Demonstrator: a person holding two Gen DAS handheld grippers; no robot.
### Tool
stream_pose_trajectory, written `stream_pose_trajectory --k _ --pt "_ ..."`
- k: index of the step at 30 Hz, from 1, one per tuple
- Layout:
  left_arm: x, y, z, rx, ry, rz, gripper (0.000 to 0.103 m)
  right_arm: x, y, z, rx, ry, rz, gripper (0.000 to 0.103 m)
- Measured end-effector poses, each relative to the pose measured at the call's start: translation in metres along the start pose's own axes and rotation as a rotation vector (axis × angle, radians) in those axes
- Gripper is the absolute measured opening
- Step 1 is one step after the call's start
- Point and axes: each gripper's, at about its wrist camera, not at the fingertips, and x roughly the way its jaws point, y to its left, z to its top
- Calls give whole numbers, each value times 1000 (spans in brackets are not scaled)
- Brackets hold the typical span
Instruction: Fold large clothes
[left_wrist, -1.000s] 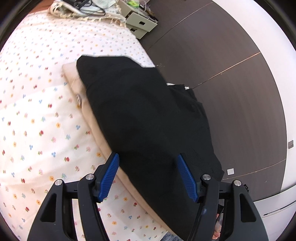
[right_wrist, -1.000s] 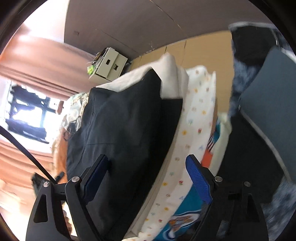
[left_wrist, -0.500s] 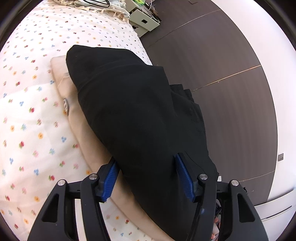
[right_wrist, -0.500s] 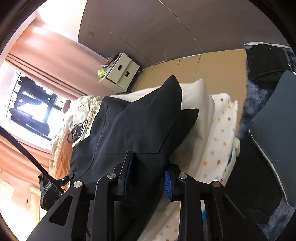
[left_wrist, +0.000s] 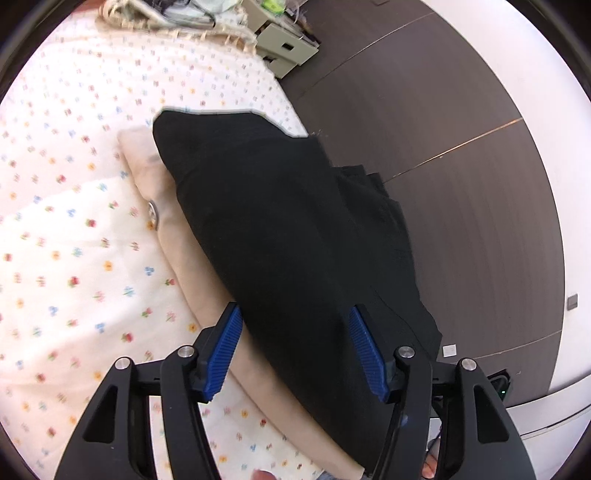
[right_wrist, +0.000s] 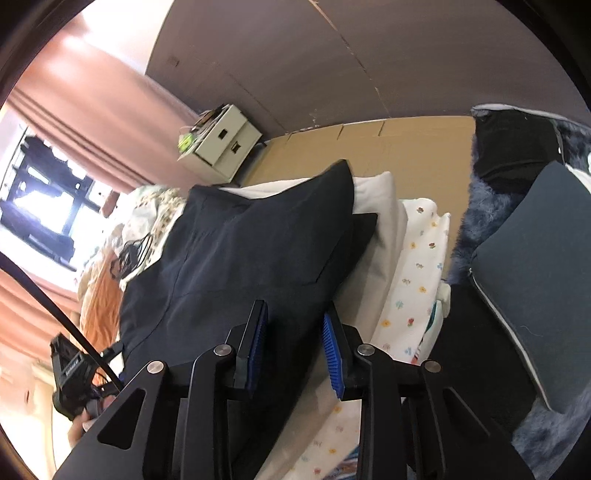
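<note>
Here both grippers clamp the black garment (left_wrist: 295, 229) above the bed (left_wrist: 74, 240), left gripper (left_wrist: 295, 350) wide on thick folds, right gripper (right_wrist: 293, 345) narrow, probably to lift it for folding.

Bedroom surroundings around a floral-sheeted bed

A white bedsheet (left_wrist: 74, 229) printed with small flowers covers the bed. Beyond its far edge, a fringed blanket (left_wrist: 173, 26) lies bunched with a black cable on it. A cream two-drawer cabinet (right_wrist: 221, 142) stands against the dark wall, green clutter on top, beside pink curtains (right_wrist: 88, 110) and a bright window (right_wrist: 40, 206). Dark wood flooring (left_wrist: 461, 184) runs alongside. A grey cushion (right_wrist: 535, 295) rests on blue-grey fur (right_wrist: 480, 214).
</note>
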Motion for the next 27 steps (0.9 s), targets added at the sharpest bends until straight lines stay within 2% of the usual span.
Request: stream_pose_trajectory --k 4,5,7,8,9,10,12,13,14,21,27 --pt "-35 -17 -9 46 -48 25 61 -21 10 -6 -21 -7 -10 29" --pt "-43 -21 -11 55 -61 34 61 -29 15 -9 -23 -12 -15 33" --pt "-61 -29 -19 72 -84 55 61 -41 20 -15 -30 -29 -17 64" --pt "-70 -32 -23 78 -95 66 61 -45 21 -18 -30 -39 -17 91" --pt "-80 -36 -29 84 -110 74 62 -53 24 -22 -30 -59 -21 97" --pt "-89 -37 -33 91 -121 78 64 -60 27 -26 -34 -68 -24 97" --pt "-109 -45 -46 116 -153 90 85 -72 33 -34 -55 -75 -28 97" --pt "-117 -47 -52 129 -168 99 91 -78 35 -38 -68 -79 -29 98" --pt "-128 -51 -59 144 -187 114 101 -84 38 -43 -78 -84 -29 102" --pt "-187 -64 -100 246 -277 188 103 -127 47 -73 -138 -137 -22 103" --pt "-228 -67 -136 295 -303 224 103 -155 48 -103 -146 -165 -8 103"
